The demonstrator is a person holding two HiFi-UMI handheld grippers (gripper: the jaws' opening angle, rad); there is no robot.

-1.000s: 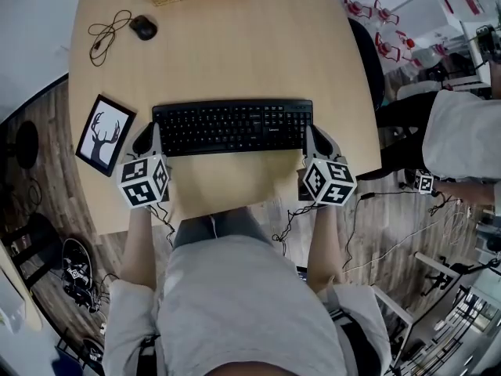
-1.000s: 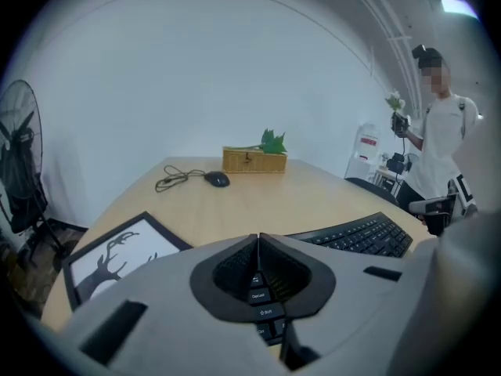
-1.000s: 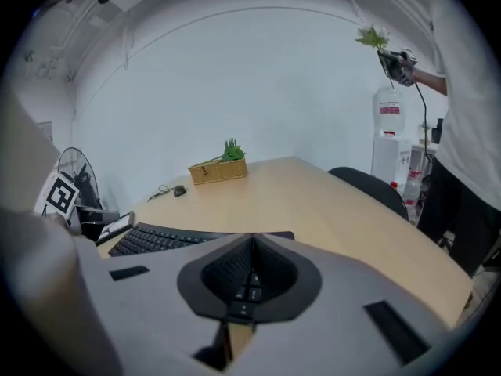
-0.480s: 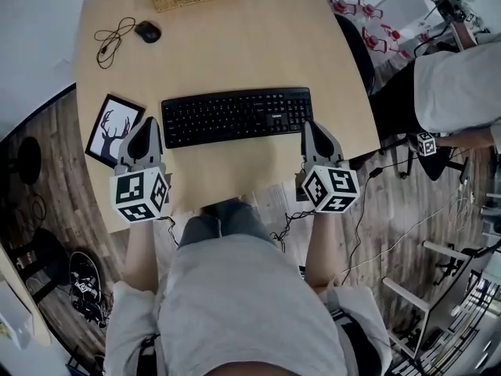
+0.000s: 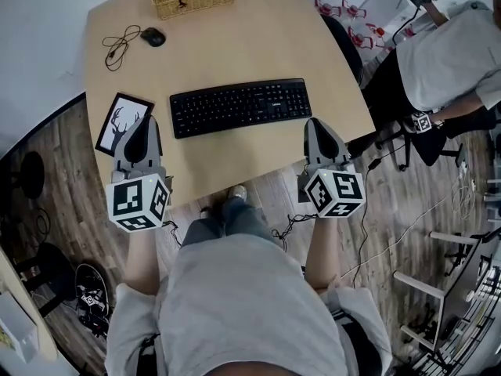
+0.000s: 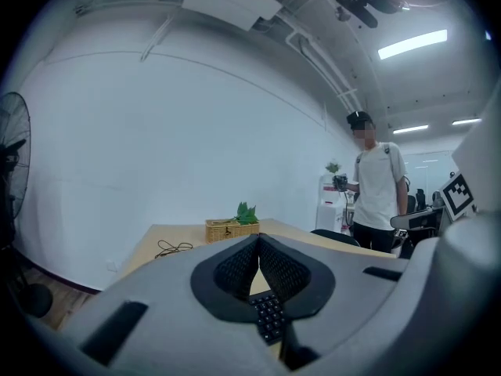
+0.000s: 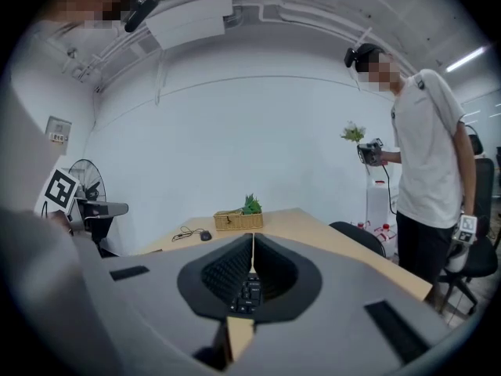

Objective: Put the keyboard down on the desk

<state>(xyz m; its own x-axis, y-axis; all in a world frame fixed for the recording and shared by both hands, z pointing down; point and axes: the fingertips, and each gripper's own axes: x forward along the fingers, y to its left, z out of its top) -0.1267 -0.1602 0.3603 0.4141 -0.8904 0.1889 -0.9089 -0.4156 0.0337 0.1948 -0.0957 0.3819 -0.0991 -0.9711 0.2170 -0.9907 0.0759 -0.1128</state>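
Both your left gripper and right gripper have backed off, jaws closed empty, so the keyboard lies on the desk.

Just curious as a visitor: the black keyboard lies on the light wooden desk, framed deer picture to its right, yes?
No: the head view shows the framed deer picture to the left of the black keyboard, which lies on the light wooden desk.

Bright, even ceiling-strip light; gripper views bulge fisheye, dark corners, near tongs soft.
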